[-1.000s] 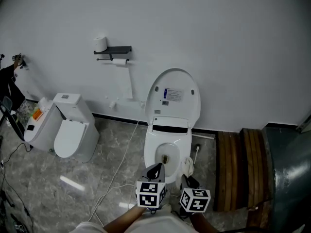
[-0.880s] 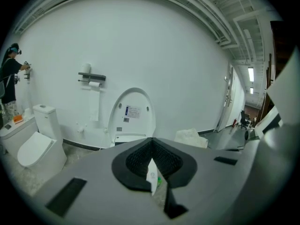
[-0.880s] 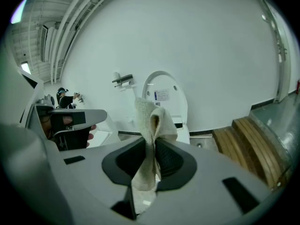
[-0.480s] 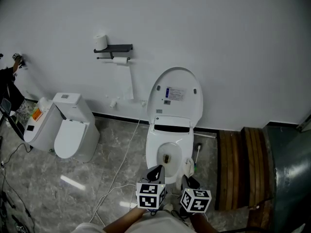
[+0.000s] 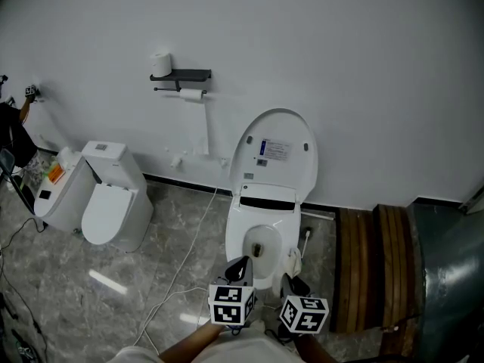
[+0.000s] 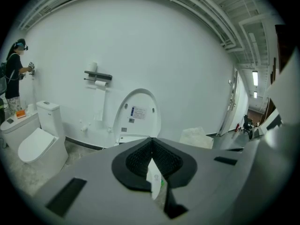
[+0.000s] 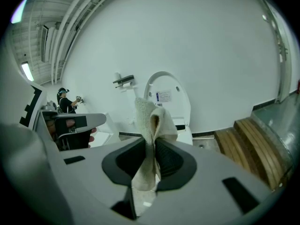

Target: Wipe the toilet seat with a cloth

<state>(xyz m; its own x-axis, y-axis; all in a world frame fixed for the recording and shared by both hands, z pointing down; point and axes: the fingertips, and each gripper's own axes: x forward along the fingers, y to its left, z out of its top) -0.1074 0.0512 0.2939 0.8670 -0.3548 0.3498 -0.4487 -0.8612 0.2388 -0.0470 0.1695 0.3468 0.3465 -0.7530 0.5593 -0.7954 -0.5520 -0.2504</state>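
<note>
Two bare forearms (image 5: 193, 346) come in side by side from the lower edge of the head view. The left grey two-jaw gripper (image 5: 242, 263) has its jaws pressed together with nothing between them. The right grey two-jaw gripper (image 5: 292, 280) is clamped on a pale folded terry cloth (image 7: 151, 118). Both grippers tilt gently downward.

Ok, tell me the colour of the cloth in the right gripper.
The cloth is off-white, pale cream; best seen in the right gripper view.

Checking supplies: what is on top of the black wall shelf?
A white paper roll stands upright at the left end of the black shelf; a second roll hangs beneath. The rest of its top is too small to judge.
</note>
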